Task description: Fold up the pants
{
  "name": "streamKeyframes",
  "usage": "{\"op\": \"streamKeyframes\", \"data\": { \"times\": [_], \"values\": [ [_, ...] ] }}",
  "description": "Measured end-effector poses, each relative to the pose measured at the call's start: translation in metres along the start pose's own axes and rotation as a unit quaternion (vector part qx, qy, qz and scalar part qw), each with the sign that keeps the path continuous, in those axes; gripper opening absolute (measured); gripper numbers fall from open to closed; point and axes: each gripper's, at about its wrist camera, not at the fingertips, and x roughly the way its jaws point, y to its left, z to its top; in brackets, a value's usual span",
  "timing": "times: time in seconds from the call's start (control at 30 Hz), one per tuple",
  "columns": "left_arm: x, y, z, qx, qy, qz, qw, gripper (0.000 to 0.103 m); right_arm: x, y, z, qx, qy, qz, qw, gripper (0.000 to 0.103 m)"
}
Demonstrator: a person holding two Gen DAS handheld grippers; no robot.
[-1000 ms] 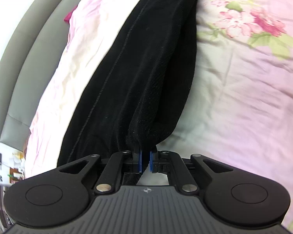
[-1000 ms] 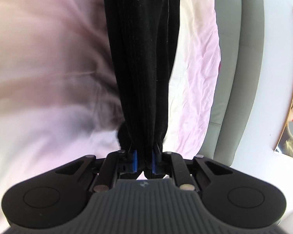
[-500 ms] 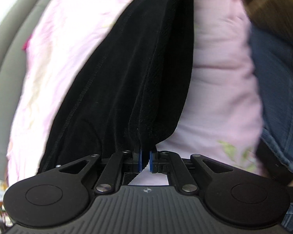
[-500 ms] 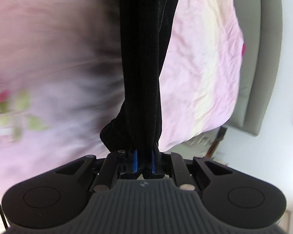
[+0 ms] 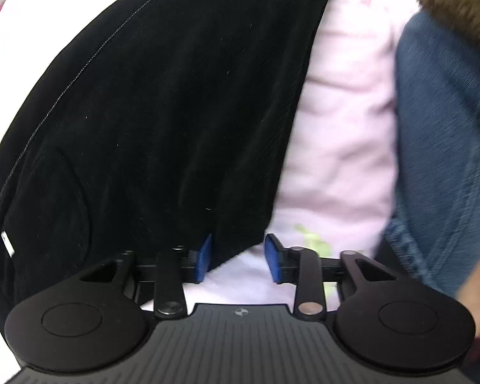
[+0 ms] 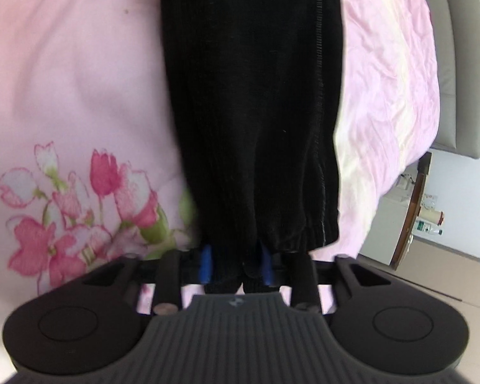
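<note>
Black pants (image 5: 163,112) lie stretched along a pink floral bedsheet (image 5: 342,134). My left gripper (image 5: 239,257) points steeply down at one end of them. Its jaws are opening, with only the fabric's edge beside the left blue pad (image 5: 204,256); the right pad hangs over bare sheet. In the right wrist view the pants (image 6: 252,96) run straight away from me, and their cuffs (image 6: 291,236) sit at the near end. My right gripper (image 6: 236,264) is opening too, with the cuff fabric lying loose between its pads.
A person's leg in blue jeans (image 5: 448,134) stands close at the right of the left gripper. The bed's grey headboard (image 6: 457,64) runs along the far side. Past the bed's corner are a wooden furniture piece (image 6: 416,211) and bare floor (image 6: 432,275).
Both grippers were shut on the pants and now have their jaws apart. The left tipped down closer to the cloth. The right swung along the bed, bringing the flower print into view.
</note>
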Motion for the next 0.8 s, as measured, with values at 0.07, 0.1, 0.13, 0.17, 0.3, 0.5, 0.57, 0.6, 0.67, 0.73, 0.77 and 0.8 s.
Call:
{"op": "streamKeyframes", "data": {
  "times": [0.07, 0.1, 0.13, 0.17, 0.3, 0.5, 0.57, 0.6, 0.67, 0.73, 0.77, 0.8],
  "values": [
    [-0.014, 0.008, 0.000, -0.029, -0.010, -0.019, 0.9993, 0.043, -0.002, -0.010, -0.009, 0.041, 0.006, 0.012, 0.999, 0.054],
    [-0.020, 0.012, 0.001, -0.039, -0.015, -0.031, 0.9987, 0.043, -0.003, -0.017, -0.014, 0.066, 0.008, 0.021, 0.998, 0.057],
    [-0.029, 0.018, 0.002, -0.053, -0.025, -0.040, 0.9975, 0.043, -0.006, -0.024, -0.019, 0.092, 0.011, 0.030, 0.995, 0.058],
    [-0.035, 0.023, 0.004, -0.067, -0.033, -0.045, 0.9962, 0.044, -0.010, -0.033, -0.026, 0.124, 0.011, 0.039, 0.991, 0.058],
    [-0.053, 0.055, 0.024, -0.117, -0.066, -0.042, 0.9900, 0.048, -0.021, -0.075, -0.053, 0.312, -0.003, 0.094, 0.945, 0.058],
    [-0.050, 0.086, 0.062, -0.189, -0.096, 0.001, 0.9774, 0.049, 0.002, -0.122, -0.099, 0.606, -0.023, 0.213, 0.766, 0.060],
    [-0.042, 0.093, 0.078, -0.213, -0.094, -0.004, 0.9726, 0.049, 0.016, -0.125, -0.114, 0.683, -0.017, 0.237, 0.691, 0.062],
    [-0.037, 0.094, 0.087, -0.216, -0.090, -0.005, 0.9723, 0.049, 0.022, -0.124, -0.121, 0.719, -0.011, 0.249, 0.649, 0.063],
    [-0.030, 0.092, 0.107, -0.203, -0.090, -0.014, 0.9749, 0.049, 0.032, -0.118, -0.134, 0.778, -0.007, 0.273, 0.566, 0.066],
    [-0.023, 0.087, 0.132, -0.172, -0.090, -0.032, 0.9805, 0.049, 0.045, -0.111, -0.141, 0.805, -0.003, 0.289, 0.519, 0.069],
    [-0.019, 0.084, 0.145, -0.152, -0.091, -0.040, 0.9833, 0.049, 0.049, -0.107, -0.143, 0.809, -0.006, 0.294, 0.509, 0.069],
    [-0.016, 0.079, 0.157, -0.133, -0.092, -0.046, 0.9858, 0.049, 0.054, -0.105, -0.143, 0.809, -0.006, 0.298, 0.506, 0.069]
  ]
}}
